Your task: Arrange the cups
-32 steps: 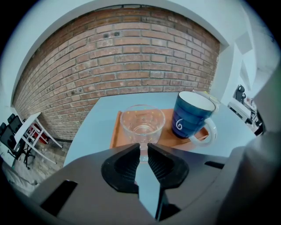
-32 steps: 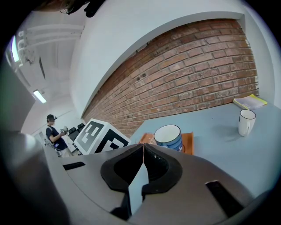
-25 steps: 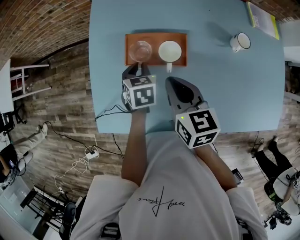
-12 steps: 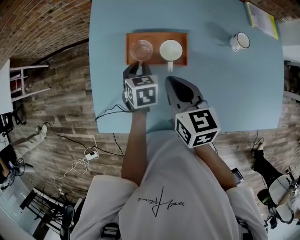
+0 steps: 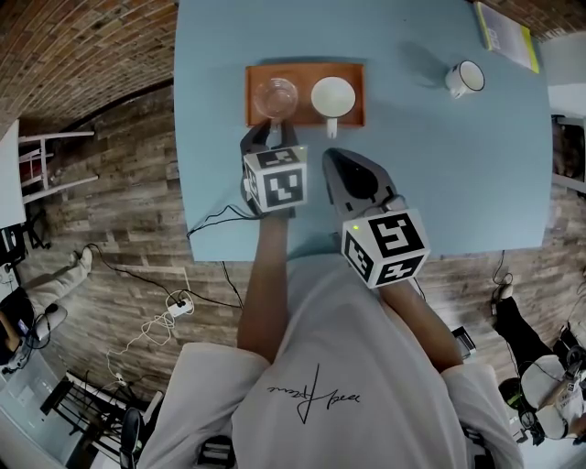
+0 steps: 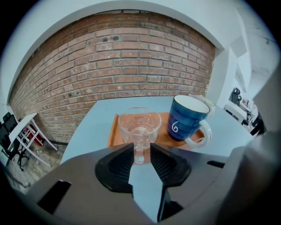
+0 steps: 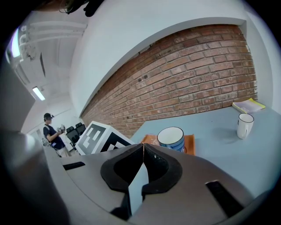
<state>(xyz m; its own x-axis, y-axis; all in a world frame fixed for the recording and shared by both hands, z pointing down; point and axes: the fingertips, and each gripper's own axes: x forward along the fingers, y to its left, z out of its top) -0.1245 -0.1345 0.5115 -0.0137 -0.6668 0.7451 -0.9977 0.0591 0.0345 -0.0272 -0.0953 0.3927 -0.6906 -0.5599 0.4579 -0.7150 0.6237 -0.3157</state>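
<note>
wall: red brick wall (image 6: 131, 61) under white arched plaster (image 7: 145, 26) | floor: grey-brown wood planks (image 5: 119, 211), power strip (image 5: 180, 299) and cables lying on it | furniture: pale blue worktop (image 5: 439, 174); black chairs (image 7: 74, 130) far off | light: ceiling strip lamp (image 7: 38, 93) lit

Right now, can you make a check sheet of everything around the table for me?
Surface: blue table.
Job's things: glass cup and blue mug side by side on orange tray; white mug apart, far right.
Clutter: yellow booklet at far corner.
Grippers: left gripper opening, glass cup's handle between its jaws; right gripper shut, empty.
Cables: cables and power strip on wood floor.
Surroundings: brick wall, person far off.
</note>
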